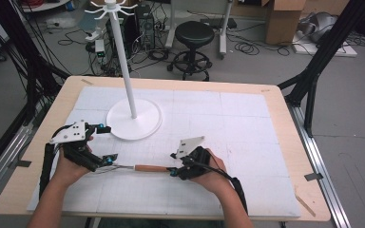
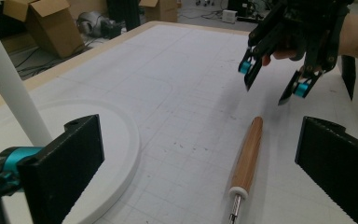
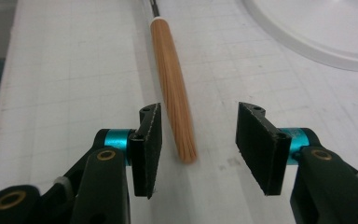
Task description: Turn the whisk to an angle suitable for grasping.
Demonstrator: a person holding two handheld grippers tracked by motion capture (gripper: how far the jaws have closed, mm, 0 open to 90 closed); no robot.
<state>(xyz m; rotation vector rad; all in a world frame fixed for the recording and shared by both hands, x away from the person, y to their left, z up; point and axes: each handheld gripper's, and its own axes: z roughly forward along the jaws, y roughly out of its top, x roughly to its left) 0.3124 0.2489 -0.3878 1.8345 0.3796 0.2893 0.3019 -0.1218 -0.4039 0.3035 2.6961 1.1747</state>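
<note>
Hands near the bench edge hold two black tongs. Right tongs (image 3: 198, 135) gape around the butt of a slim wooden-handled tool (image 3: 172, 86) lying on the white gridded mat (image 1: 228, 118). Left tongs (image 1: 105, 143) spread wide beside its metal tip. Farther off stands a white round-based pole stand (image 1: 133, 116).

- The tool's handle (image 3: 173, 93) is wood, warm brown with fine lengthwise grain and a smooth, slightly satin finish; a white plastic-looking collar (image 2: 238, 191) caps one end, and a thin shiny metal shaft (image 2: 233, 211) leaves it.
- The counter (image 1: 38, 137) has a pale wood-look rim; a matt white mat (image 1: 237, 114) printed with a faint grid covers it, lightly scuffed.
- The stand's round base (image 2: 121, 154) and pole (image 2: 9, 84) look like smooth white plastic or painted metal, faintly glossy.
- The right gripper (image 3: 199, 135) has matt black fingers (image 3: 151, 140) with finely ridged pads, blue anodised metal bushes and brass-coloured rivets.
</note>
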